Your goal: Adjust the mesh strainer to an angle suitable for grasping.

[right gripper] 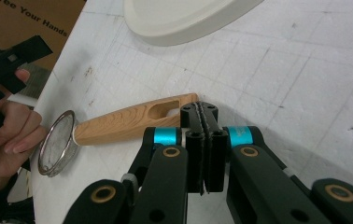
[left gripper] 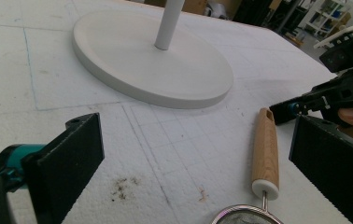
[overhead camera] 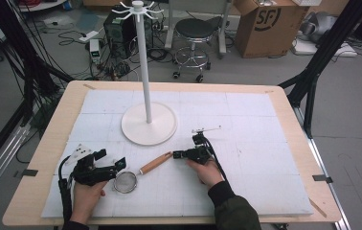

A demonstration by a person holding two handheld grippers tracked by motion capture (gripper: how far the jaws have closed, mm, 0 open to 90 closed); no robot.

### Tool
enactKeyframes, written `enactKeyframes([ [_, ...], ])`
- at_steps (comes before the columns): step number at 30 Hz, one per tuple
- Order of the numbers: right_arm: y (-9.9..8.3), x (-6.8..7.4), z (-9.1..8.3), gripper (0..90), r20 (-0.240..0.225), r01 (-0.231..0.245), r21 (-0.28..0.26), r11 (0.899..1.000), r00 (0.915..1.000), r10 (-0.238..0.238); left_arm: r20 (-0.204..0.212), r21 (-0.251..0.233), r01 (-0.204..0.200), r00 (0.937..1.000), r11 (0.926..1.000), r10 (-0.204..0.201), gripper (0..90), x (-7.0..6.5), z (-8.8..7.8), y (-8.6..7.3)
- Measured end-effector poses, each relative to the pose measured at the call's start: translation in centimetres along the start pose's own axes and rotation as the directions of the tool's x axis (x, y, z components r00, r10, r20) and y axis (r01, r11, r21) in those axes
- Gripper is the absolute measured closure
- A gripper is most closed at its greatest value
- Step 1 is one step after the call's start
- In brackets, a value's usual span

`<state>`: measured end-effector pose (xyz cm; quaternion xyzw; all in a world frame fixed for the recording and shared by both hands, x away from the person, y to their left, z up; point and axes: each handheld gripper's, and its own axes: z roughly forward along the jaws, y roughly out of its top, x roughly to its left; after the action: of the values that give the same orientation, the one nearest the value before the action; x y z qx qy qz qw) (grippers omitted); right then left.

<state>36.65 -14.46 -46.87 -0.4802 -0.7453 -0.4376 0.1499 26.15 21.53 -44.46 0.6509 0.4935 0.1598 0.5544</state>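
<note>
Small strainer (overhead camera: 137,174) lies flat on the white foam mat (overhead camera: 246,139) covering the bench (overhead camera: 50,139); I take the strainer as the landmark. Its mesh bowl (overhead camera: 125,182) points toward my side, its wooden handle (overhead camera: 155,163) angles away toward the round base of the white hook stand (overhead camera: 149,123), which sits just beyond the handle's far end.

My right claw (right gripper: 203,112) is fully closed, pads pressed flat together, nothing between them. Its tip sits right at the slotted end of the handle (right gripper: 132,122), touching or just beside it; I cannot tell which. In the high view my right claw (overhead camera: 179,155) lies level with the mat, pointing at the handle end.

My left claw (left gripper: 188,158) is wide open, holding nothing. Its two black pads (left gripper: 74,156) stand well apart, one on each side of the strainer's bowl end; the handle (left gripper: 265,151) lies nearer the right-hand pad, no contact seen. In the high view my left claw (overhead camera: 112,160) sits just beside the mesh bowl, on the side away from my right hand (overhead camera: 209,173).
</note>
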Motion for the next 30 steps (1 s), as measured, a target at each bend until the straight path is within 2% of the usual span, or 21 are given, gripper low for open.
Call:
enactKeyframes([
  [6,0.0,-0.2,-0.2,89.5,-0.016,-0.011,0.004,1.0,0.9998,0.011,-0.001,-0.005,0.002,1.0,1.0,-0.002,3.8,0.1,-0.2,0.0],
  [18,-0.5,0.0,-0.9,89.4,-0.03,0.018,-0.005,1.0,0.9994,-0.019,-0.002,0.002,-0.003,1.0,1.0,0.003,3.8,0.0,-0.1,0.0],
  [28,-1.2,0.0,-3.0,89.3,-0.026,0.033,-0.032,0.999,0.9991,-0.034,0.001,0.001,-0.002,1.0,1.0,0.002,3.8,0.0,-0.1,0.0],
  [30,-1.5,-0.2,-3.6,84.8,-0.039,0.031,-0.039,0.999,0.9987,-0.032,0.002,0.005,-0.003,1.0,1.0,0.003,3.8,0.0,0.0,0.0],
])
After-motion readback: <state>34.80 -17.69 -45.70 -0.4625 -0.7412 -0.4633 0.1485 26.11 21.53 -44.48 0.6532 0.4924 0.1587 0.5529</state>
